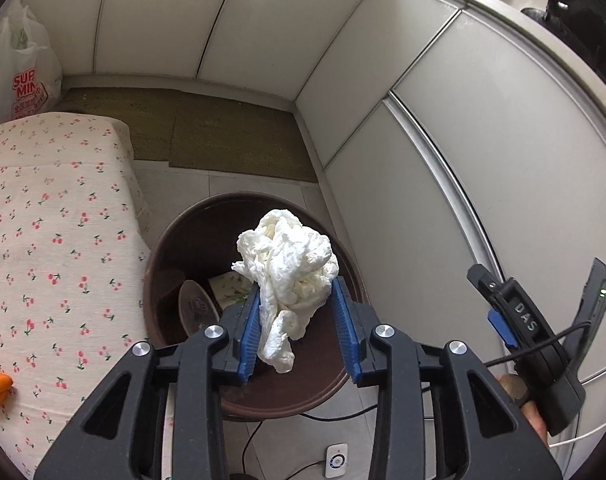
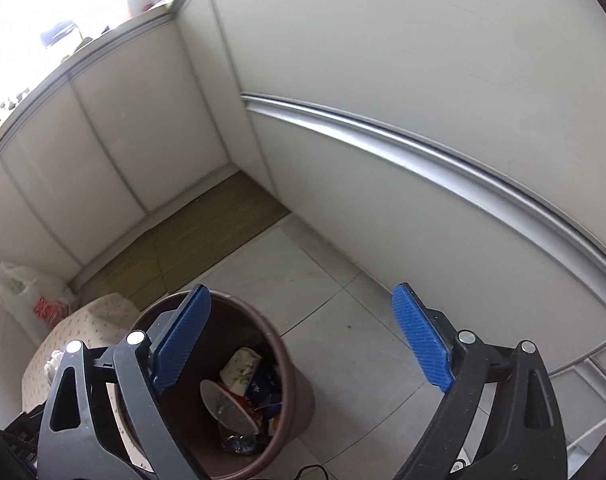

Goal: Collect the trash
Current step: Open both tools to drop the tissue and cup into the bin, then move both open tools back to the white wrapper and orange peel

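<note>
A crumpled wad of white tissue paper point(image 1: 291, 280), soft and deeply creased with a twisted tail hanging down, sits clamped between the ribbed blue pads of the left gripper point(image 1: 299, 320), directly above the mouth of a round dark-brown plastic bin point(image 1: 335, 384). Down inside the smooth-walled bin point(image 2: 295, 392) lie a floral-printed wrapper point(image 2: 241, 368), a dark blue packet point(image 2: 265, 384) and a brownish disc-shaped lid point(image 2: 227, 404). The right gripper point(image 2: 303, 344), black-framed with the same textured blue pads, stands spread wide with nothing between its fingers, hanging over pale grey floor tiles point(image 2: 343, 320) beside the bin. A soft surface draped in cream cloth printed with small red cherries point(image 1: 51, 248) is just to the bin's left, and a coarse olive woven mat point(image 1: 223, 140) lies along glossy white cabinet doors point(image 1: 463, 160). A thin white plastic shopping bag with red lettering point(image 1: 21, 76) slumps in the corner.
</note>
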Available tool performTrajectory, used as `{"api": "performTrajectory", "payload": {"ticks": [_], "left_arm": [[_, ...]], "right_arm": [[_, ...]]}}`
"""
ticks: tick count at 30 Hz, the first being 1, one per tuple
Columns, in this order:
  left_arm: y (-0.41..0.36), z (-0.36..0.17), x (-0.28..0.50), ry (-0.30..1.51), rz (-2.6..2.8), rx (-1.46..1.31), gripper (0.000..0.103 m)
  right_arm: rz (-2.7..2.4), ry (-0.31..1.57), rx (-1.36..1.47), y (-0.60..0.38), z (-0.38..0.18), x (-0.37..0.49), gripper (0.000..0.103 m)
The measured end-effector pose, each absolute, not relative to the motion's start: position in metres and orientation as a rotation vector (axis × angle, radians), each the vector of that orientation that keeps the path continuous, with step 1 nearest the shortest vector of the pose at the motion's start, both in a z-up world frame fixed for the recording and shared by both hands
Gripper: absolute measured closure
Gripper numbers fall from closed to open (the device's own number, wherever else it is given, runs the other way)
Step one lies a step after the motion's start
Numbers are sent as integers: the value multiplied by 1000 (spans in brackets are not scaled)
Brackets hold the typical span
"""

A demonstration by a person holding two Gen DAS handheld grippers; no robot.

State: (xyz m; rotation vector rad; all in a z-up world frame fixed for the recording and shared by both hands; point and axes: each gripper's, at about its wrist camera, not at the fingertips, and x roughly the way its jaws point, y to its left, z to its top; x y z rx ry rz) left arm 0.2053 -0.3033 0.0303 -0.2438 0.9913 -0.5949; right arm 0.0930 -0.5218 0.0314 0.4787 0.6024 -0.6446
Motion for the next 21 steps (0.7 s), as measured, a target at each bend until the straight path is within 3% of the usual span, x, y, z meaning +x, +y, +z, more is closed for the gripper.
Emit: {"api": "performTrajectory", "payload": {"ticks": [2,6,11,21], "left_arm": [[-312,28,207,997,-589,-223,60],[-318,25,207,998,-573,-200,55],[-310,23,207,974,-519,-193,30],[-288,20,210,938,-435,-164,29]], "right_arm": [[-655,602,476,-527,32,90,14],[-646,612,442,-524,33,89,14],[-647,604,365,-509,39,96,9],[-612,630,286,-485,43,105,9]]}}
